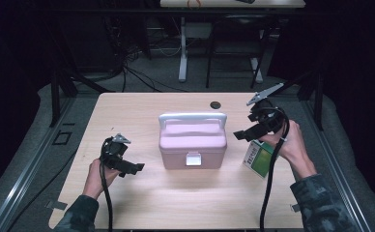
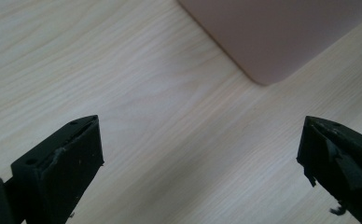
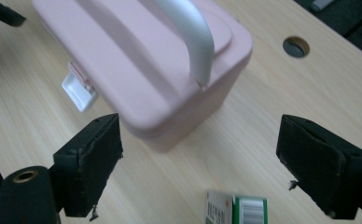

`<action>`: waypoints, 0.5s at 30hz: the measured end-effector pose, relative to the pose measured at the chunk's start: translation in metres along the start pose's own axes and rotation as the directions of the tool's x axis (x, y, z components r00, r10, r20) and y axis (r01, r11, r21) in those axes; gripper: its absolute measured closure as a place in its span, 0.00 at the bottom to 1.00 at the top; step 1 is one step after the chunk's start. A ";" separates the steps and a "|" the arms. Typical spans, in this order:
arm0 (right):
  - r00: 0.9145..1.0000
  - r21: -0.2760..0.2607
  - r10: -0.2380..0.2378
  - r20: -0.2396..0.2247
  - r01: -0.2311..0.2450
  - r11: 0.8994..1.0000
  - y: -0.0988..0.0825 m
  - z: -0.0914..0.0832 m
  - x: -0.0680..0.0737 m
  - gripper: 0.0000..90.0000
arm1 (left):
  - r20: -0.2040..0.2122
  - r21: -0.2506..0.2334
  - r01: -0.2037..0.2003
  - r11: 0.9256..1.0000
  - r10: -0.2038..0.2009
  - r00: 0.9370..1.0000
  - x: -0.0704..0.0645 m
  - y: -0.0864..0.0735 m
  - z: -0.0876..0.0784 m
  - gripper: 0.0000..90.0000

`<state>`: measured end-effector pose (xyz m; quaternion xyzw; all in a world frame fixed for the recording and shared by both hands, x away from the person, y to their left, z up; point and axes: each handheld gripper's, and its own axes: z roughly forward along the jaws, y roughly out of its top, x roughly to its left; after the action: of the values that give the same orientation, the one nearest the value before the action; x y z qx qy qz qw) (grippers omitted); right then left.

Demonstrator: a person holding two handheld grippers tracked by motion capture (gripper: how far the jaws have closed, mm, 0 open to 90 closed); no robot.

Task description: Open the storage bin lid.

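Pink box between both tools, latch closed. Left tool released, right tool released, both empty. Steady box, then lift latch gently.

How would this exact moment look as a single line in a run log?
left gripper: jaws open, empty | right gripper: jaws open, empty | pink lidded box: latched, centre of table | green-and-white carton: lying under right hand

dim room, table lit from above; soft shadows; gripper views blurry near edges.
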<state>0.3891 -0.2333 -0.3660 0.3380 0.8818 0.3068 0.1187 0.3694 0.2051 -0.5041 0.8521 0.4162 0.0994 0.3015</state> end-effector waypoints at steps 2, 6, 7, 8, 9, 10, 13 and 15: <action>1.000 -0.009 -0.007 -0.003 0.007 1.000 0.008 0.005 0.003 0.17 | 0.006 -0.001 -0.001 1.000 0.001 1.000 -0.001 0.002 0.000 0.00; 1.000 -0.036 -0.013 -0.012 0.012 0.999 0.021 0.018 0.005 0.21 | 0.021 -0.009 -0.027 1.000 0.028 0.999 -0.009 0.014 0.007 0.00; 1.000 -0.044 -0.014 -0.015 0.013 0.999 0.024 0.022 0.005 0.23 | 0.025 -0.006 -0.032 0.999 0.032 0.999 -0.010 0.014 0.008 0.00; 1.000 -0.044 -0.014 -0.015 0.013 0.999 0.024 0.022 0.005 0.23 | 0.025 -0.006 -0.032 0.999 0.032 0.999 -0.010 0.014 0.008 0.00; 1.000 -0.056 -0.010 -0.027 0.009 0.998 0.029 0.031 0.005 0.26 | 0.035 -0.011 -0.034 0.999 0.035 0.999 -0.012 0.015 0.010 0.00; 1.000 -0.058 -0.012 -0.025 0.010 0.998 0.031 0.036 0.005 0.28 | 0.039 -0.013 -0.034 0.999 0.034 0.999 -0.013 0.015 0.010 0.00; 1.000 -0.051 -0.014 -0.016 0.013 0.999 0.035 0.049 0.006 0.34 | 0.037 -0.029 -0.038 0.999 0.039 0.999 -0.015 0.014 0.010 0.00; 1.000 -0.067 -0.005 -0.005 0.005 0.998 0.036 0.057 0.006 0.39 | 0.036 -0.036 -0.034 0.999 0.035 0.999 -0.017 0.015 0.010 0.00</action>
<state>0.4270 -0.1819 -0.3888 0.3308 0.8722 0.3366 0.1286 0.3728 0.1808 -0.5019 0.8554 0.3940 0.0964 0.3223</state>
